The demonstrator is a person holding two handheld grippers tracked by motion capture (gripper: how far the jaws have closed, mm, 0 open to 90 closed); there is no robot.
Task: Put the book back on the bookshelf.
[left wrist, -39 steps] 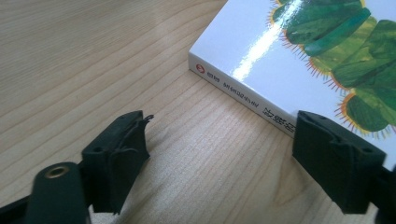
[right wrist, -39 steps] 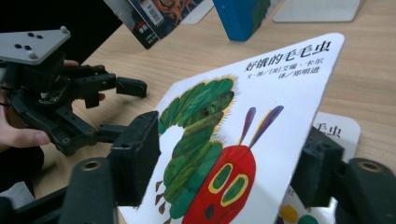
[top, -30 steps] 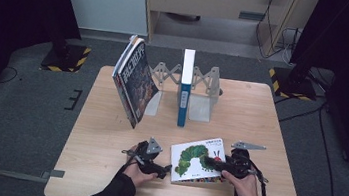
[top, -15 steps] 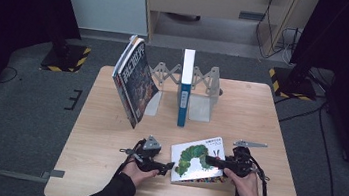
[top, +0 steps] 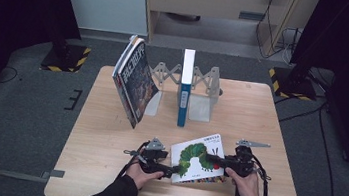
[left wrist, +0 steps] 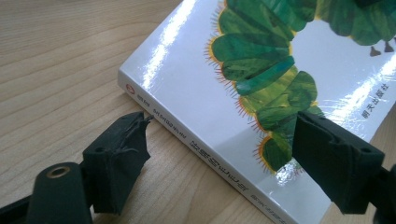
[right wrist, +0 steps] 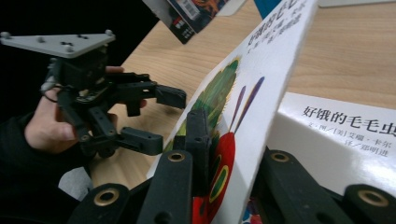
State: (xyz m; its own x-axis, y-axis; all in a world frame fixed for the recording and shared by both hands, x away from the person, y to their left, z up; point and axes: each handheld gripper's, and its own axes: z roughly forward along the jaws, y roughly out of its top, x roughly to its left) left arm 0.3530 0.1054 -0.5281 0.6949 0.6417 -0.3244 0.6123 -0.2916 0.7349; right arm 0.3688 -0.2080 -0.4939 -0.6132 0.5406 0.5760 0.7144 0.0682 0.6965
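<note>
White caterpillar book (top: 199,157) cover between right gripper (top: 219,160) fingers.

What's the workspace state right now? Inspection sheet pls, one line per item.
Surface: wooden table, bare around the work.
Job's things: caterpillar book at the near edge, its cover lifted open in the right gripper view.
Clutter: dark book leaning on the folding book rack; blue-spined book upright in it.
Grippers: left gripper open, jaws astride the book's spine corner; right gripper shut on the lifted cover.
Cables: black cables on the floor at far right.
Surroundings: grey floor; hazard-striped stand feet either side.
</note>
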